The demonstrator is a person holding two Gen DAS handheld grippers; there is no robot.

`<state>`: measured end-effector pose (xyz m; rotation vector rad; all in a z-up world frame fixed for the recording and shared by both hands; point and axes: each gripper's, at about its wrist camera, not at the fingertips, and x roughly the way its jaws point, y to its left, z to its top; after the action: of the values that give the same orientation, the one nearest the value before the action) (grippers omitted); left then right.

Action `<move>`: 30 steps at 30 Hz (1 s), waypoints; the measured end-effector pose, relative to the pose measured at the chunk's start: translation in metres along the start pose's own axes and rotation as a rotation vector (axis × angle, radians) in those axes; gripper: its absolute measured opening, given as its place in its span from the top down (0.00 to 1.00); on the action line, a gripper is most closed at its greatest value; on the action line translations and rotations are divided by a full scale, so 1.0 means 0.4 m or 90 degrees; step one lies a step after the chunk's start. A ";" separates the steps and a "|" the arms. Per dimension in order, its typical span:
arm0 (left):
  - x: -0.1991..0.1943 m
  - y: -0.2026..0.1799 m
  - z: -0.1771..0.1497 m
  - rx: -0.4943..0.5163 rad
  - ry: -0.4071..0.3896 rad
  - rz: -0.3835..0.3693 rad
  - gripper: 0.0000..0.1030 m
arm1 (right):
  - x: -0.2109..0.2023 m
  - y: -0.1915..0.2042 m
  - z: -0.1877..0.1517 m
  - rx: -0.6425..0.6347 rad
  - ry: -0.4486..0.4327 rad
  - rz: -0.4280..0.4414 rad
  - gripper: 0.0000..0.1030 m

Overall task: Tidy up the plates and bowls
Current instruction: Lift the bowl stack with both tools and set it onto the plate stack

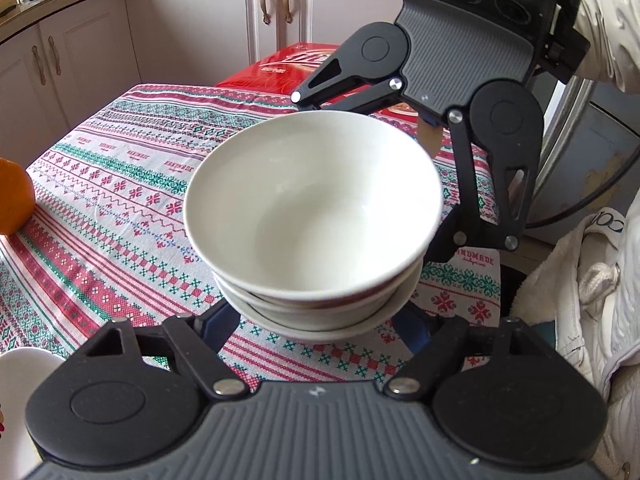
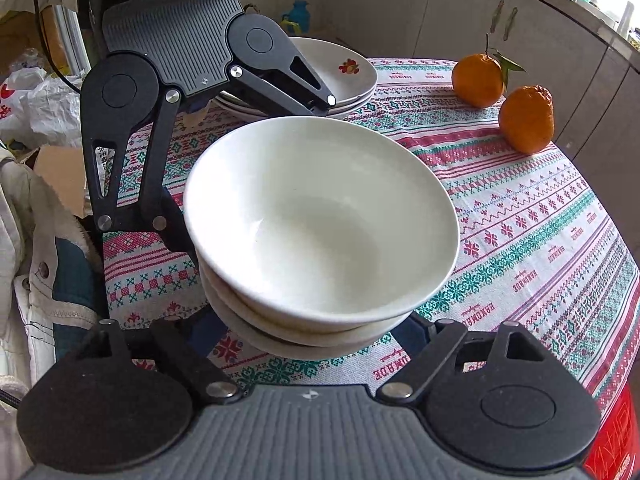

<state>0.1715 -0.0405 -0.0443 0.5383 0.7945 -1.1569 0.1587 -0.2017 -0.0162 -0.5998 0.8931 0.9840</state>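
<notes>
1. Stack of white bowls (image 1: 314,216) in the middle of the table, on the tablecloth (image 1: 120,184); three nested rims visible, top bowl empty.
2. Left gripper (image 1: 316,320) on one side of the stack, jaws spread wide around its lowest bowl; fingertips hidden under the rims, so contact cannot be told.
3. Right gripper (image 2: 316,332) on the opposite side, likewise wide open around the base of the stack, tips hidden.
4. Woven cloth with red and green bands, the word "HANDMADE" repeated along it.
5. Stack of plates (image 2: 344,76) near the far edge, behind the left gripper, top plate with a small red flower mark.
6. Two oranges (image 2: 526,120) close together at the table edge.
7. Red box (image 1: 280,72) beyond the table, writing too blurred to read.
</notes>
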 end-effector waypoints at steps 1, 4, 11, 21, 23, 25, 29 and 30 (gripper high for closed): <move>-0.001 -0.001 -0.001 0.000 -0.001 0.001 0.21 | 0.000 0.001 0.000 0.002 0.000 0.000 0.13; -0.004 -0.004 -0.003 -0.004 -0.002 -0.001 0.21 | -0.001 0.004 0.004 0.005 0.004 0.002 0.13; -0.035 -0.013 -0.009 -0.008 -0.012 0.010 0.21 | -0.023 0.030 0.026 -0.008 0.003 -0.012 0.13; -0.127 -0.001 -0.022 -0.011 -0.041 0.054 0.21 | -0.054 0.062 0.115 -0.054 -0.010 -0.037 0.13; -0.147 0.008 -0.030 -0.014 -0.046 0.067 0.21 | -0.052 0.064 0.143 -0.067 -0.014 -0.038 0.13; -0.169 0.016 -0.040 -0.018 -0.050 0.083 0.21 | -0.045 0.064 0.170 -0.082 -0.018 -0.038 0.13; -0.214 0.043 -0.064 -0.034 -0.056 0.116 0.21 | -0.025 0.068 0.235 -0.116 -0.028 -0.036 0.13; -0.227 0.051 -0.073 -0.039 -0.057 0.126 0.21 | -0.019 0.069 0.250 -0.125 -0.030 -0.034 0.13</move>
<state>0.1659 0.0412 0.0083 0.4995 0.6817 -0.9645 0.1682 -0.1154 0.0408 -0.7609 0.7401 1.0400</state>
